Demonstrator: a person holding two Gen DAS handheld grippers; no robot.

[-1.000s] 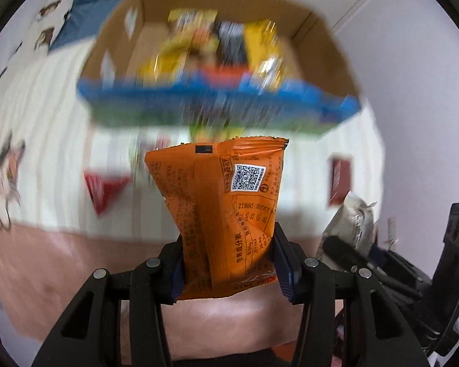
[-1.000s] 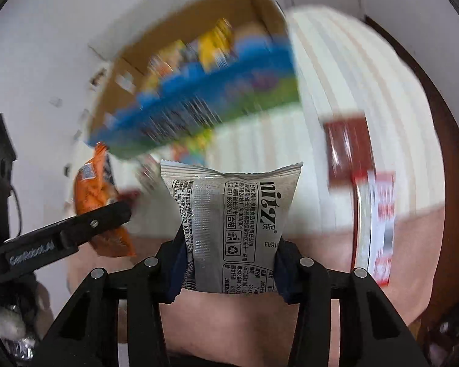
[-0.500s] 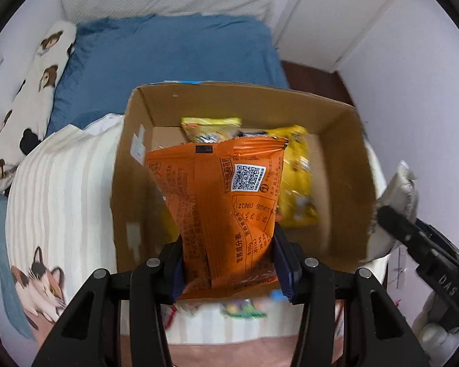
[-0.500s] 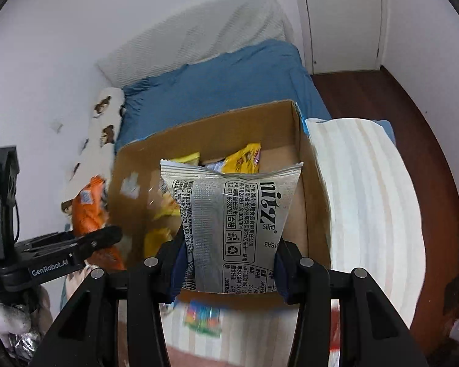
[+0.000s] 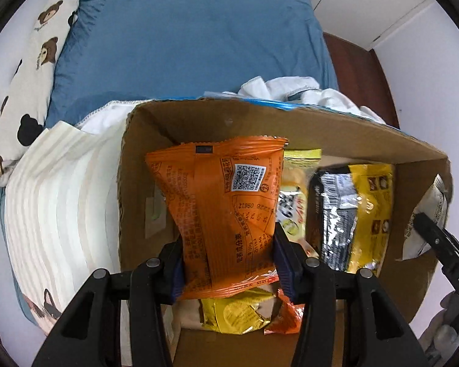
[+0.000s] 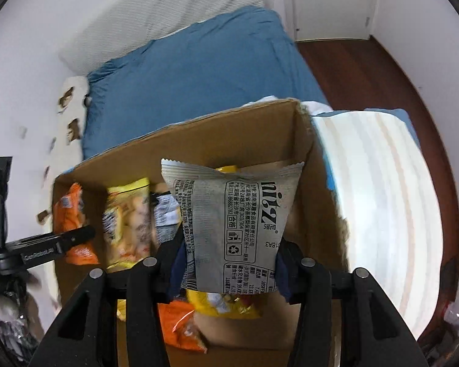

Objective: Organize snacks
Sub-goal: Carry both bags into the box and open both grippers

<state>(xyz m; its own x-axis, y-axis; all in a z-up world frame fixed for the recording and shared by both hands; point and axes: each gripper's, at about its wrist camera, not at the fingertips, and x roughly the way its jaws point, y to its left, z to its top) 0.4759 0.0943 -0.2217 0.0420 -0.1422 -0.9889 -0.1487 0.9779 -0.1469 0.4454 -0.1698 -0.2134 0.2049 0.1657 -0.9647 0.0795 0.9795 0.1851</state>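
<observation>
Over the cardboard box [image 5: 336, 128], both downward-pointing grippers, jaws opening, hold an orange packet [image 5: 226, 211] and a grey packet [image 6: 232, 229].

Domestic bedroom. A bed with a blue sheet [image 5: 186, 36] fills the upper field, a white textured pillow [image 6: 168, 9] at its head and a bear-print pillow [image 5: 30, 70] along the wall. A striped blanket [image 6: 382, 214] covers the near end — dark wooden flooring [image 6: 367, 73] and a white door [image 6: 330, 0] lie beyond.
</observation>
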